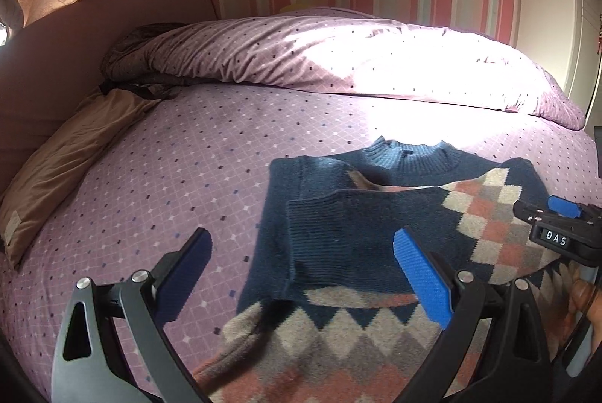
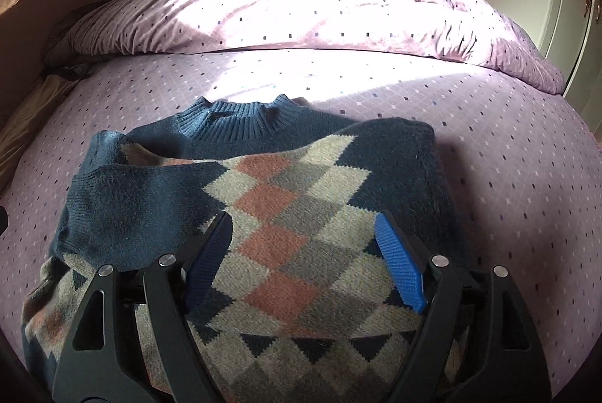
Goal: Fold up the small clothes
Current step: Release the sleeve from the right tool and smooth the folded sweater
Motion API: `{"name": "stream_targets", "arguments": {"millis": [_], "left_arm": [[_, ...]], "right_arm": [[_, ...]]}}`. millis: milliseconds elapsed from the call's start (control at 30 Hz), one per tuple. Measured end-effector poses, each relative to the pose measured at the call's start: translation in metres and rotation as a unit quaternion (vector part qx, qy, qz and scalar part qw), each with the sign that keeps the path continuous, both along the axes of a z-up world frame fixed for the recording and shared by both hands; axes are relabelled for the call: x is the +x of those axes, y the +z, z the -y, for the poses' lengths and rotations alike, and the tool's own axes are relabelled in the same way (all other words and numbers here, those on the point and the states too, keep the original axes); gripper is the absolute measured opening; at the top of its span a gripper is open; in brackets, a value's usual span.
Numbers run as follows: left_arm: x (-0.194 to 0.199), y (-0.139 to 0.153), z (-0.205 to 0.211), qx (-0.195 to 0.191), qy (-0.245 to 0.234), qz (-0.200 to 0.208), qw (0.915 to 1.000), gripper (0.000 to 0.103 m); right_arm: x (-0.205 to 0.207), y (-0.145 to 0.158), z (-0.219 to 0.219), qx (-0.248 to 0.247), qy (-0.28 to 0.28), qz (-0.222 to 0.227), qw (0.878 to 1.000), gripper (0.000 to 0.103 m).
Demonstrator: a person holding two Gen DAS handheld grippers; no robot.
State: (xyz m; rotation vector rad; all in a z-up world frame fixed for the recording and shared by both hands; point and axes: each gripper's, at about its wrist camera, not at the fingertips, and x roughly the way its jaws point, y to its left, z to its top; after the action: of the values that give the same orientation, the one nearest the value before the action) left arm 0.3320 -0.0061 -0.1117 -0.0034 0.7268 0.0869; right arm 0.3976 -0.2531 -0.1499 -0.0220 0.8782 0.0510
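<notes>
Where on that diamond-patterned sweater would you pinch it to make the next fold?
Probably the bottom hem of the sweater, nearest the cameras, approached from the near side. Both sleeves already lie folded across the front and the collar points away, so lifting the hem toward it halves the body.

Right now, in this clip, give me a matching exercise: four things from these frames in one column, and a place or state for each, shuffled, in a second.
Things:
1. navy knitted sweater with pink, grey and cream diamonds
2. crumpled purple dotted duvet
3. tan satin pillow
4. left gripper

Places or states:
A. bunched along the far side of the bed
B. open, holding nothing
C. by the headboard, on the left in the left wrist view
D. partly folded, sleeves laid across its body

Pairs: 1-D, 2-A, 3-C, 4-B
</notes>
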Motion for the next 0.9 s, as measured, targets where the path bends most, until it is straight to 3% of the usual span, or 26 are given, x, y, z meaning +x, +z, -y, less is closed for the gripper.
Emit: {"name": "stream_targets", "arguments": {"millis": [233,367,500,600,667,900], "left_arm": [[0.031,-0.032,0.037,0.009,-0.016,-0.027,0.9995,0.098],[0.054,-0.061,0.041,0.002,0.0,-0.064,0.9979,0.098],[0.068,-0.093,0.04,0.025,0.006,-0.102,0.9945,0.098],[0.072,-0.111,0.027,0.013,0.015,-0.114,0.9933,0.102],[0.072,-0.115,0.021,-0.004,0.017,-0.112,0.9935,0.102],[0.069,-0.108,0.019,-0.004,0.008,-0.102,0.9947,0.102]], "right_arm": [[0.008,-0.028,0.024,0.003,-0.018,-0.032,0.999,0.084],[0.013,-0.048,0.035,0.002,-0.025,-0.063,0.998,0.086],[0.016,-0.058,0.036,-0.013,-0.02,-0.069,0.997,0.09],[0.018,-0.064,0.038,-0.017,-0.024,-0.069,0.997,0.093],[0.018,-0.068,0.035,-0.028,-0.023,-0.065,0.997,0.096],[0.005,-0.057,0.039,-0.006,-0.024,-0.034,0.999,0.099]]}}
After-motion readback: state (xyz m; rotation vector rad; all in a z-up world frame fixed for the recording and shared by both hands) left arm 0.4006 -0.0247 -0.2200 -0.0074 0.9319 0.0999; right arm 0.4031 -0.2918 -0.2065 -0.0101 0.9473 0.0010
